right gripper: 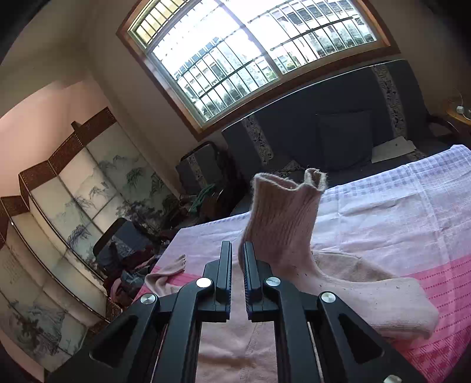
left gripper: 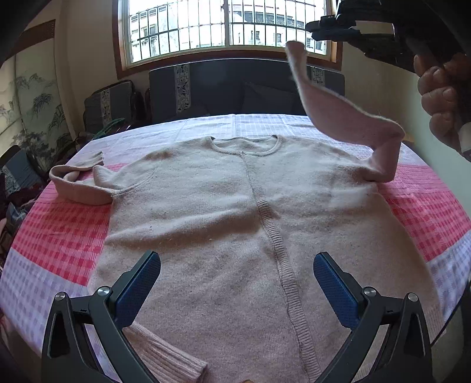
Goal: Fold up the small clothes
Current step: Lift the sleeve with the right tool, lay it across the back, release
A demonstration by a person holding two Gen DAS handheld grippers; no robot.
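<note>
1. A folding screen (right gripper: pixel 73 206) with painted ink landscapes stands at the far left, beside a heap of dark clothes (right gripper: pixel 129 271).
2. The left sleeve (left gripper: pixel 79 182) of the sweater (left gripper: pixel 229 235) lies bent back on itself, its ribbed cuff near the table edge.
3. The sweater, a fuzzy pale-pink knit with a round ribbed neckline and a ribbed band down the middle, lies flat on a table (left gripper: pixel 59 235) covered by a pink, red and lilac checked cloth. Bare cloth shows on both sides and beyond the neckline.
4. The left gripper (left gripper: pixel 237 280) hovers over the sweater's lower half, its blue-padded fingers (left gripper: pixel 138 282) spread wide and holding nothing. A ribbed hem corner lies folded just below them.
5. The right sleeve (right gripper: pixel 282 224) rises off the table in a curve, its ribbed cuff standing up past the right gripper (right gripper: pixel 238 265). The black fingers (right gripper: pixel 223 265) are drawn nearly together, the sleeve against the right one; whether they pinch it I cannot tell.
6. A dark sofa (left gripper: pixel 235 88) and a barred window (left gripper: pixel 226 26) stand behind the table.
</note>
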